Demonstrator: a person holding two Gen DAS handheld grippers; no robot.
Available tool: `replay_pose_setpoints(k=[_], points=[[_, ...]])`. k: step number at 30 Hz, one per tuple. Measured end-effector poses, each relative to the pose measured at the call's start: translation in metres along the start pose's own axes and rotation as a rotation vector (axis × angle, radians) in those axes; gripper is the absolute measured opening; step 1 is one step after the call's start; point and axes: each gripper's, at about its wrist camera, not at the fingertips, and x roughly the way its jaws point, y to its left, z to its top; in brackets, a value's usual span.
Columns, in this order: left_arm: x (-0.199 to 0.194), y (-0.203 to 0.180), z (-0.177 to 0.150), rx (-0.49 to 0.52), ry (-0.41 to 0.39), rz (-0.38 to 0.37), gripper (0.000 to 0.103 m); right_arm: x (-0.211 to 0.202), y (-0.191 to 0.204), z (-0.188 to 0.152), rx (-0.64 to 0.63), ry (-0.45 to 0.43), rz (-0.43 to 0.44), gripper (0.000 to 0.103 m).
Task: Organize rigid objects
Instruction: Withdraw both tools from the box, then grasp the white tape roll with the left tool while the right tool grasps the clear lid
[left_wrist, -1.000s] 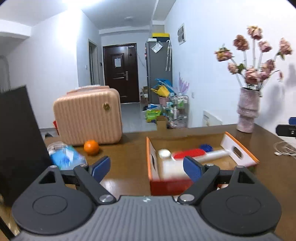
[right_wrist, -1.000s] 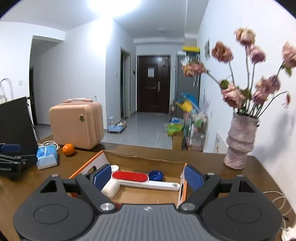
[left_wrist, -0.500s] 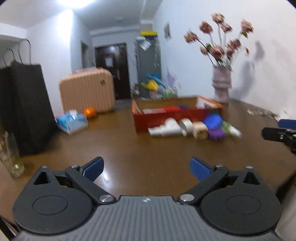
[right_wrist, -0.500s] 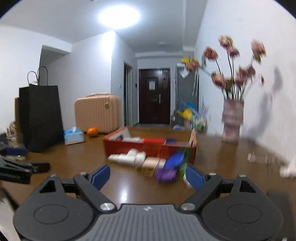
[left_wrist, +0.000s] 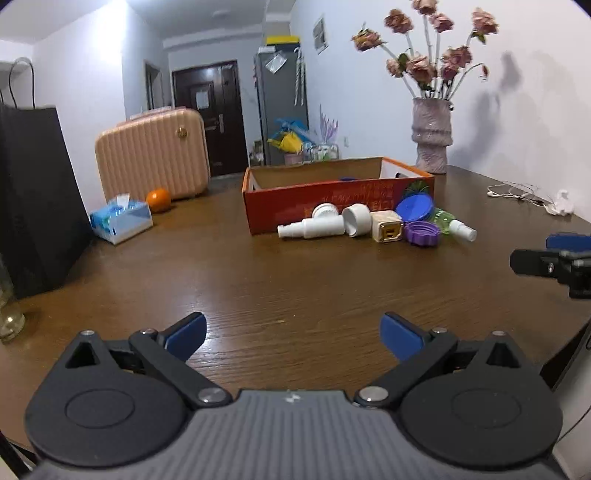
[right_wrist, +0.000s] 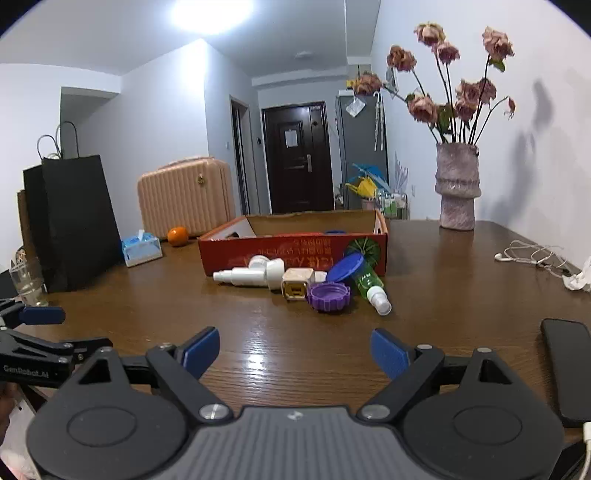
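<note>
Evidently little is sorted: the red cardboard box (right_wrist: 291, 254) at 12 o'clock holds few items, while white bottle (right_wrist: 242, 276), beige cube (right_wrist: 295, 289), purple lid (right_wrist: 328, 296), blue lid (right_wrist: 345, 268) and green spray bottle (right_wrist: 369, 286) wait outside. Left gripper (left_wrist: 291, 334) and right gripper (right_wrist: 293, 350) gape empty.

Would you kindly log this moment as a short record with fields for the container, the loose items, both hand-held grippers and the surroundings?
container: red cardboard box, open top, on wooden table
loose items: white bottle, white cap, beige cube, blue lid, purple lid, green spray bottle, clustered on the table against the box front
left hand-held gripper: open, empty; jaws have just been opening
right hand-held gripper: open, empty
surroundings: vase of flowers, orange, tissue pack, black phone
</note>
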Motion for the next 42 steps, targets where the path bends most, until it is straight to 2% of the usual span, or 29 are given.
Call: replay_pose_setpoints(k=[7,12,15,20,25,27,28,30,32,35,36,37,42], points=[[0.046,0.005,0.024,-0.053,0.039,0.017,0.102,0.037,-0.009,0.008,-0.011,0.044,-0.006,0.089],[0.085,0.01,0.053,-0.147,0.045,-0.01,0.1,0.067,-0.021,0.021,-0.02,0.064,-0.02,0.088],[0.105,0.003,0.07,-0.144,0.038,-0.031,0.091,0.086,-0.031,0.032,-0.012,0.072,-0.03,0.087],[0.146,-0.02,0.095,-0.108,0.048,-0.128,0.075,0.117,-0.042,0.052,-0.019,0.066,-0.034,0.086],[0.195,-0.038,0.117,-0.194,0.118,-0.174,0.063,0.15,-0.059,0.068,0.024,0.069,-0.046,0.082],[0.212,-0.043,0.121,-0.215,0.15,-0.172,0.05,0.165,-0.063,0.072,0.026,0.074,-0.051,0.08],[0.222,-0.046,0.122,-0.225,0.17,-0.175,0.044,0.174,-0.064,0.074,0.014,0.081,-0.062,0.077],[0.233,-0.051,0.123,-0.234,0.202,-0.178,0.037,0.19,-0.064,0.077,-0.021,0.087,-0.073,0.072],[0.236,-0.054,0.124,-0.235,0.191,-0.185,0.036,0.207,-0.064,0.079,-0.044,0.108,-0.081,0.069],[0.238,-0.058,0.125,-0.221,0.185,-0.186,0.024,0.23,-0.07,0.081,-0.032,0.151,-0.088,0.066],[0.237,-0.059,0.125,-0.219,0.181,-0.189,0.024,0.236,-0.072,0.081,-0.02,0.159,-0.091,0.058],[0.236,-0.059,0.125,-0.216,0.182,-0.189,0.024,0.242,-0.074,0.08,-0.012,0.171,-0.094,0.045],[0.221,-0.057,0.129,-0.203,0.156,-0.225,0.024,0.251,-0.079,0.075,0.016,0.183,-0.086,0.03]])
